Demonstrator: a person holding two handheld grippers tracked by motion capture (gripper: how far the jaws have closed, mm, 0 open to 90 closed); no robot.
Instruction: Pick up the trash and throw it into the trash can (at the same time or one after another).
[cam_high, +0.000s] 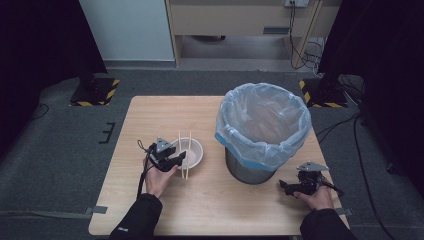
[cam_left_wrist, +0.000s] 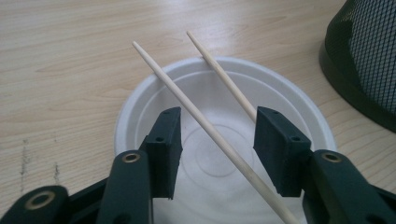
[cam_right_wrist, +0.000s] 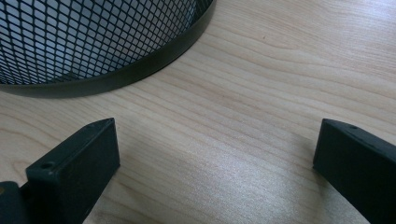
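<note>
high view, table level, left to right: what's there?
Left gripper → chopsticks lying across the white bowl → mesh bin lined with a blue bag → right gripper.

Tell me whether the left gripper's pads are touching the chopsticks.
Cannot tell. In the left gripper view one chopstick runs between the pads with gaps, the other meets the far pad's edge.

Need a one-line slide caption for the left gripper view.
Left gripper, jaws open, straddles two wooden chopsticks over a white disposable bowl.
</note>
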